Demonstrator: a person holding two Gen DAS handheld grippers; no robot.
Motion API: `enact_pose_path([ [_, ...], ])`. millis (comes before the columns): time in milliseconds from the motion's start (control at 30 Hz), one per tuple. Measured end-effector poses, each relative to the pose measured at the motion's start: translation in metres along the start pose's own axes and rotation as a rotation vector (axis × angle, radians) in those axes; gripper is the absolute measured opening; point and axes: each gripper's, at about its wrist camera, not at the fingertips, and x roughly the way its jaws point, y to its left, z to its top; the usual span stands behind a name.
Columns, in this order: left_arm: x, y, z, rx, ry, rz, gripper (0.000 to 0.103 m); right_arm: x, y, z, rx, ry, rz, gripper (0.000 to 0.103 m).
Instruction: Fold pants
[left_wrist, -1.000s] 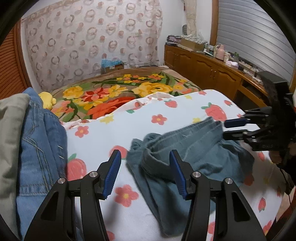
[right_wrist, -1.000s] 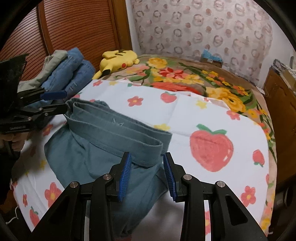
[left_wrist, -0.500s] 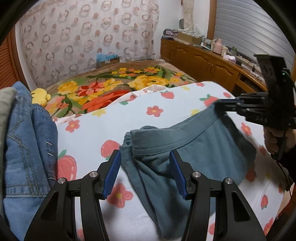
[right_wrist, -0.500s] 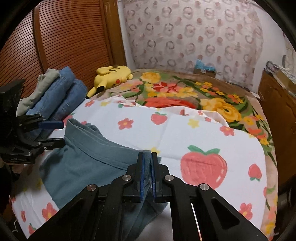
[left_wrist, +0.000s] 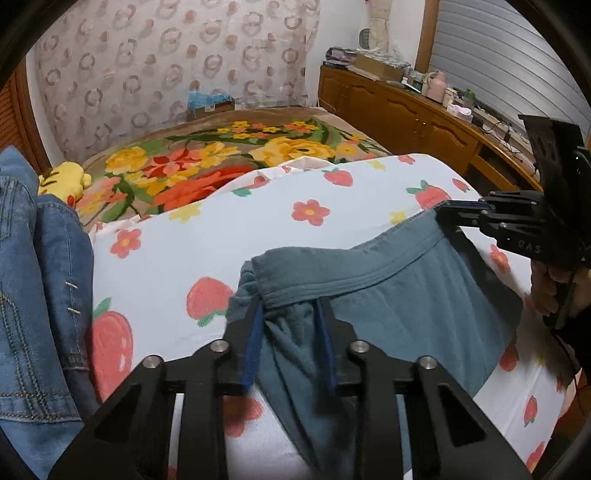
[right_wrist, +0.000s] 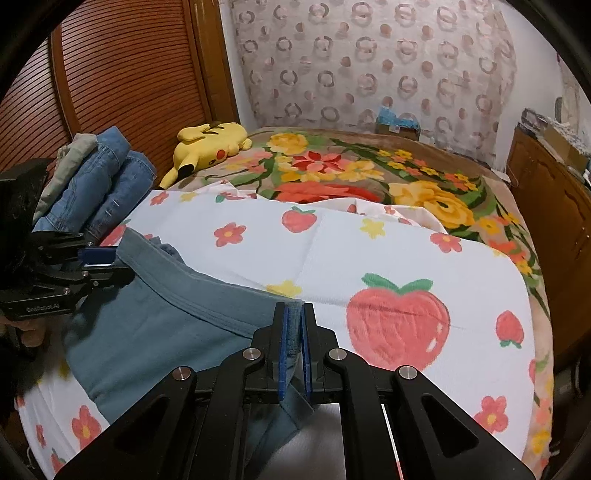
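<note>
Teal pants lie on the strawberry-print sheet, waistband stretched between the 2 grippers; rest of the garment runs toward 6 o'clock in both wrist views and is bunched, not flat. Right gripper: jaws narrow, pinched on 1 end of the waistband, cloth visible between the blue pads. Left gripper: jaws closing on the other waistband corner; a fold of cloth sits between the pads, which look to be touching it, though full grip is not certain. In the left wrist view the right gripper sits at 3 o'clock; in the right wrist view the left gripper sits at 9 o'clock. Progress, judged: early. Both waistband ends are taken or nearly so; no fold line is visible yet, legs not aligned. Left to do: lift and spread, lay leg on leg, fold lengthwise down. Stack of folded jeans at 10 o'clock in the right view, beside a yellow plush toy, suggests where finished items go.
</note>
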Motion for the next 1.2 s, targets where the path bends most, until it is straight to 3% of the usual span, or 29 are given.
enact_pose_path([
  [33, -0.002, 0.000, 0.000, -0.002, -0.012, -0.007, 0.014, -0.002, -0.001, -0.001, 0.000, -0.002, 0.003, 0.006],
  [167, -0.017, 0.004, 0.004, -0.039, -0.085, -0.007, 0.011, -0.003, 0.003, -0.005, -0.025, -0.015, -0.005, 0.006],
  [367, -0.012, 0.003, 0.003, -0.050, -0.042, 0.002, 0.012, -0.005, 0.002, -0.004, -0.010, -0.015, 0.000, 0.006],
  [600, -0.026, -0.007, -0.003, -0.060, -0.051, 0.011, 0.015, -0.028, 0.001, -0.011, 0.042, -0.056, 0.018, 0.006],
  [667, -0.030, -0.011, -0.005, -0.055, -0.054, 0.020, 0.018, -0.037, 0.004, -0.014, 0.046, -0.068, 0.021, 0.010],
  [767, -0.036, -0.018, -0.009, -0.046, -0.067, 0.023, 0.032, -0.050, 0.009, -0.022, 0.048, -0.082, 0.021, 0.010],
  [833, -0.041, -0.022, -0.012, -0.041, -0.084, 0.023, 0.049, -0.061, 0.014, -0.029, 0.045, -0.093, 0.019, 0.011],
  [900, -0.045, -0.025, -0.014, -0.035, -0.095, 0.023, 0.050, -0.070, 0.017, -0.034, 0.043, -0.105, 0.017, 0.013],
  [1067, -0.053, -0.035, -0.023, -0.014, -0.094, 0.043, 0.052, -0.085, 0.024, -0.048, 0.040, -0.107, -0.009, 0.033],
  [1200, -0.058, -0.037, -0.034, -0.027, -0.091, 0.014, 0.053, -0.091, 0.028, -0.057, 0.047, -0.088, -0.017, 0.037],
])
